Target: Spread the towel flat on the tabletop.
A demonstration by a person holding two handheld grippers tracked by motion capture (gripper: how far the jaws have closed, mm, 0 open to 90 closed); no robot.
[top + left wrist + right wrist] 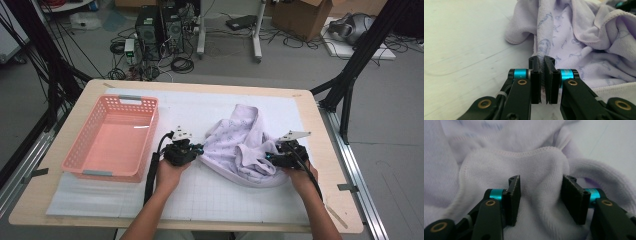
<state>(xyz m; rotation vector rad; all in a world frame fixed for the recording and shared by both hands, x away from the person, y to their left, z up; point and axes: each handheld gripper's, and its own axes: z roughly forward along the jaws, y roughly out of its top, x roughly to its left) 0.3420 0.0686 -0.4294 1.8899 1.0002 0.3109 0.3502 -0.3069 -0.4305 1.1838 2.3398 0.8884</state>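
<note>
In the high view, two forearms enter from the bottom of the frame. The left gripper point(196, 148) sits just left of centre, at the left edge of a crumpled lilac towel point(240, 145). The right gripper point(268, 159) is at the lower right of the towel, over its folds. From this height the jaws of both are too small to read.

The gripper views settle that. In the left gripper view, the left gripper point(543, 75) has its jaws pressed nearly together at lower centre, with what looks like a thin edge of towel point(579, 47) pinched between them; the strip in the gap is dark and hard to make out. The cloth rises straight from the jaw tips and spreads over the upper right of the frame, showing a faint blue print that the high view barely hints at. In the right gripper view, the right gripper point(541, 195) has its jaws spread wide, a hemmed hump of towel point(499, 140) bulging between them, touching neither pad clearly.

Farther off in the high view, the towel lies right of centre on a white gridded mat point(210, 195) covering the counter point(327, 165). A pink basket point(90, 150) stands at the left, well apart from the towel. Beyond the counter, the floor point(300, 60) carries cables and boxes.
</note>
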